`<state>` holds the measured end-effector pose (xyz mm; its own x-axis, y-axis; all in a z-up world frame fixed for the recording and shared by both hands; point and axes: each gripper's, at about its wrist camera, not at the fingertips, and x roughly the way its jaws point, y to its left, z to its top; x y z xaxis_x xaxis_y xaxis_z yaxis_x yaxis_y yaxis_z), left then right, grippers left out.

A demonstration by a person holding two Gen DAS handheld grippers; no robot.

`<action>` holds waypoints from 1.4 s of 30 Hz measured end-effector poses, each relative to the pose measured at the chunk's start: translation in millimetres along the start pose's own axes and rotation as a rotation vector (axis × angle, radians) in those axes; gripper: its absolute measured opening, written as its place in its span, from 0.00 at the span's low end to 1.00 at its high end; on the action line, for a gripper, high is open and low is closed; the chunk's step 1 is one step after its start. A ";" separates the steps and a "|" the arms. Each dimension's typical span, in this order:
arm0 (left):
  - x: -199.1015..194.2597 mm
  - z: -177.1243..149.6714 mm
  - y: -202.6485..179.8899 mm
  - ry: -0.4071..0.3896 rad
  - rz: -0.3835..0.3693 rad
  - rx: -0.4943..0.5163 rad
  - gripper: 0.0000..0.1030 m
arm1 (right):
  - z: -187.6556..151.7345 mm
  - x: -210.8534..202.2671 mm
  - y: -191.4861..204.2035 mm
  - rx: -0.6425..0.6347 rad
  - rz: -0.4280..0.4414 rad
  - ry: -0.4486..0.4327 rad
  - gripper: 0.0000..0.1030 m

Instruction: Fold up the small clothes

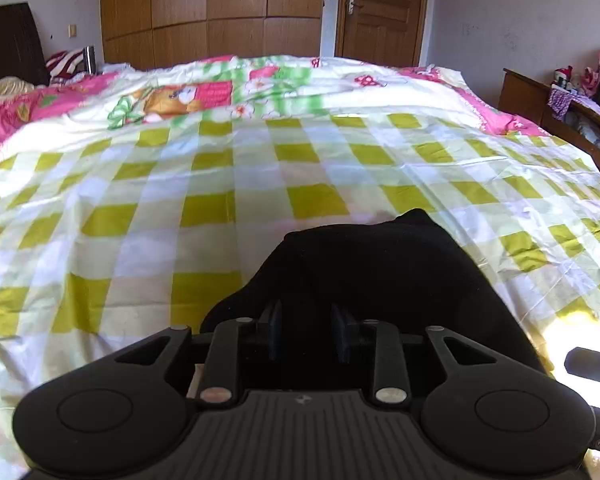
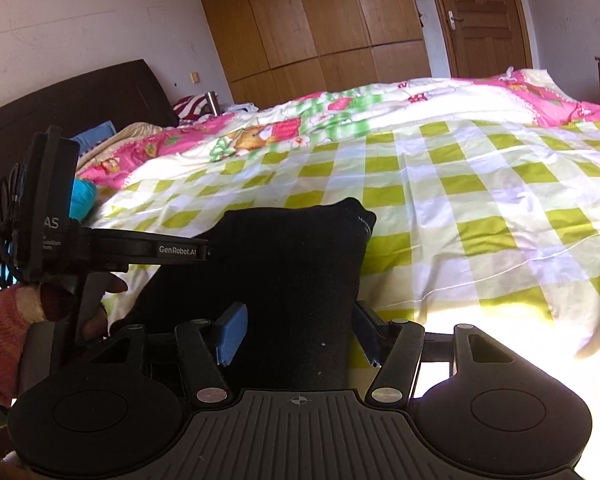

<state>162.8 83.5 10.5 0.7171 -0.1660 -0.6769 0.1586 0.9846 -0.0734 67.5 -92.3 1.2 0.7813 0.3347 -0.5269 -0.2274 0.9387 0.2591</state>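
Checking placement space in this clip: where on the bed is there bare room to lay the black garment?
The green-checked sheet lies bare beyond the black garment, up to the pink quilt. It is crowded close in, around the left gripper and right gripper.

The near end of the black garment (image 2: 284, 276) was hidden behind the right gripper (image 2: 296, 336), so whether its pads pressed the cloth could not be told. In the left wrist view the garment's near edge vanished behind the left gripper (image 1: 310, 332). A hand (image 2: 96, 304) left of the right gripper was mostly covered.
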 end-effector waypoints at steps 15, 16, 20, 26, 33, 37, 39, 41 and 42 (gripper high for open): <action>-52.7 -36.4 -5.8 -0.021 0.074 0.039 0.47 | -4.8 15.0 3.2 -0.028 -0.040 0.063 0.56; -54.4 -36.5 -5.1 -0.024 0.078 0.024 0.47 | -3.9 10.8 6.1 -0.029 -0.047 0.052 0.56; -68.6 -32.1 -7.2 -0.039 0.087 0.013 0.46 | 2.2 -12.7 17.3 -0.061 -0.082 -0.010 0.56; -82.6 -50.6 -13.8 -0.037 0.105 0.027 0.47 | -13.3 -13.7 22.8 -0.080 -0.114 0.045 0.56; -95.6 -55.7 -14.4 -0.032 0.113 0.013 0.47 | -17.2 -28.8 29.6 -0.088 -0.112 0.037 0.56; -101.2 -62.6 -18.8 -0.033 0.123 0.026 0.48 | -23.6 -27.4 27.0 -0.077 -0.133 0.075 0.56; -104.4 -65.2 -18.9 -0.034 0.122 0.024 0.48 | -25.4 -33.1 27.8 -0.072 -0.132 0.063 0.56; -108.6 -66.1 -18.4 -0.039 0.116 0.014 0.48 | -25.2 -38.4 29.0 -0.076 -0.130 0.046 0.56; -110.3 -66.4 -18.5 -0.040 0.114 0.013 0.48 | -25.1 -39.5 29.3 -0.078 -0.129 0.044 0.56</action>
<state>35.6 87.2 37.9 0.7577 -0.0552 -0.6503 0.0829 0.9965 0.0120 15.4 -76.0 9.2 0.7812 0.2131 -0.5869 -0.1731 0.9770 0.1243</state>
